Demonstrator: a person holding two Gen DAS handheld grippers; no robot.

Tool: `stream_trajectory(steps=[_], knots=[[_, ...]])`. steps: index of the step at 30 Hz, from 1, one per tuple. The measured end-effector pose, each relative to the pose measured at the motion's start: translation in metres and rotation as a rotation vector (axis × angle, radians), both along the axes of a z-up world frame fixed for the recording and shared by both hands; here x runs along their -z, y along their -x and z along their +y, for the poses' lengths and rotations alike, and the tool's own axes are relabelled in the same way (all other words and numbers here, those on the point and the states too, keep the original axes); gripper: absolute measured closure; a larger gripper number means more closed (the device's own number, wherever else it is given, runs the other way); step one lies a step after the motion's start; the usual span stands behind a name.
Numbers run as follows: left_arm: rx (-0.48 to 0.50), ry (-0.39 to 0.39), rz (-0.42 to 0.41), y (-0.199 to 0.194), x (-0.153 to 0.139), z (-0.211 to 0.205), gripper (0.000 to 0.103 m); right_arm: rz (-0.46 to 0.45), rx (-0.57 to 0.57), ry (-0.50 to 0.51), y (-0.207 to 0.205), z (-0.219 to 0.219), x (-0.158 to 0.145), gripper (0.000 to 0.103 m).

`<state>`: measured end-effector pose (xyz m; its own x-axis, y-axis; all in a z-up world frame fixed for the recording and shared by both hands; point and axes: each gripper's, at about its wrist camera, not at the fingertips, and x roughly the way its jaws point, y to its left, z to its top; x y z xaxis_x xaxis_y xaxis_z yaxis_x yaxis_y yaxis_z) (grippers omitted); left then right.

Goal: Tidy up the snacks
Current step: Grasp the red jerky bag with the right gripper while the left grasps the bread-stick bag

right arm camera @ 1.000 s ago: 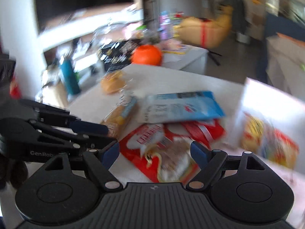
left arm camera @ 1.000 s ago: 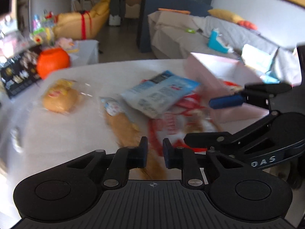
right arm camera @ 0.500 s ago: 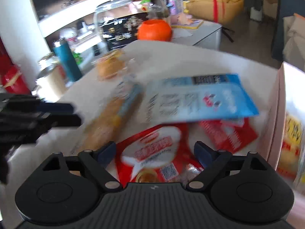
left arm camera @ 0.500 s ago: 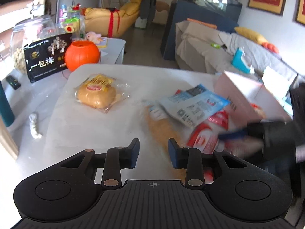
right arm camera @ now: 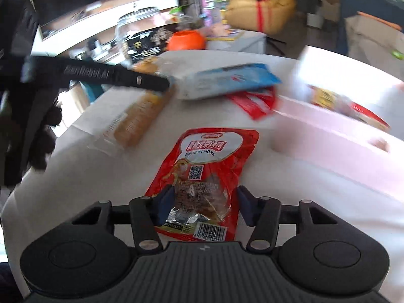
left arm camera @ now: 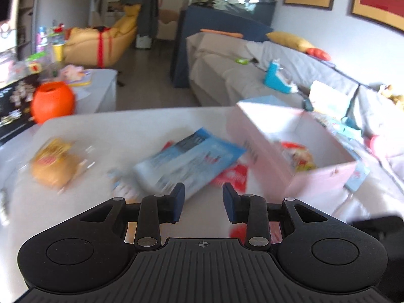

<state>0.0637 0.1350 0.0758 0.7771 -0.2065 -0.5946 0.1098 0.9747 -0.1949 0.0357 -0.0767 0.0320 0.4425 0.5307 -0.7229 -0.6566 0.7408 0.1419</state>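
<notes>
Left gripper jaws now wider, empty; right gripper jaws open astride red packet.

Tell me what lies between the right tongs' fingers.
The near end of the red snack packet, flat on the white table, shown in the right wrist view; the right tongs stand open.

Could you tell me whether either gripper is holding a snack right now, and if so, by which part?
Nothing is held. The right gripper is open, its fingers straddling the red packet's near end; the left gripper is open over the table.
</notes>
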Motion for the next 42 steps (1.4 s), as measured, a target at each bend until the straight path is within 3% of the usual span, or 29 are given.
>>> stream_trajectory(steps=[2,6,9,13,18,24,27,30,32,34,42], knots=[[0.001,0.013,-0.015,-0.031,0.001,-0.002,0.066,-0.004,0.034,-0.013,0.003,-0.016,0.001,0.049],[-0.101,-0.086,-0.035,-0.089,0.015,0.003,0.066,-0.008,0.069,-0.049,0.006,-0.035,0.005,0.045],[-0.127,-0.036,0.025,-0.105,0.030,0.015,0.066,-0.033,0.070,-0.084,0.013,-0.041,0.010,0.037],[-0.093,-0.032,0.047,-0.077,0.039,0.017,0.066,-0.060,0.054,-0.081,0.018,-0.037,0.012,0.027],[-0.046,-0.077,0.068,-0.021,0.041,0.016,0.066,-0.068,0.048,-0.071,0.015,-0.031,0.010,0.024],[-0.028,-0.094,0.012,0.027,0.023,0.018,0.067,-0.091,0.043,-0.039,0.021,-0.025,0.011,0.020],[-0.139,-0.187,0.011,0.025,0.018,0.021,0.067,-0.097,0.043,-0.030,0.023,-0.023,0.012,0.019],[-0.204,-0.146,0.092,0.006,0.028,0.032,0.062,-0.100,0.041,-0.025,0.026,-0.022,0.012,0.018],[-0.219,-0.121,0.114,-0.003,0.035,0.034,0.056,-0.104,0.042,-0.020,0.026,-0.022,0.013,0.017],[-0.225,-0.149,0.131,-0.012,0.041,0.030,0.055,-0.105,0.042,-0.014,0.026,-0.021,0.013,0.015],[-0.185,-0.182,0.130,0.006,0.044,0.017,0.061,-0.113,0.038,0.014,0.027,-0.016,0.014,0.010]])
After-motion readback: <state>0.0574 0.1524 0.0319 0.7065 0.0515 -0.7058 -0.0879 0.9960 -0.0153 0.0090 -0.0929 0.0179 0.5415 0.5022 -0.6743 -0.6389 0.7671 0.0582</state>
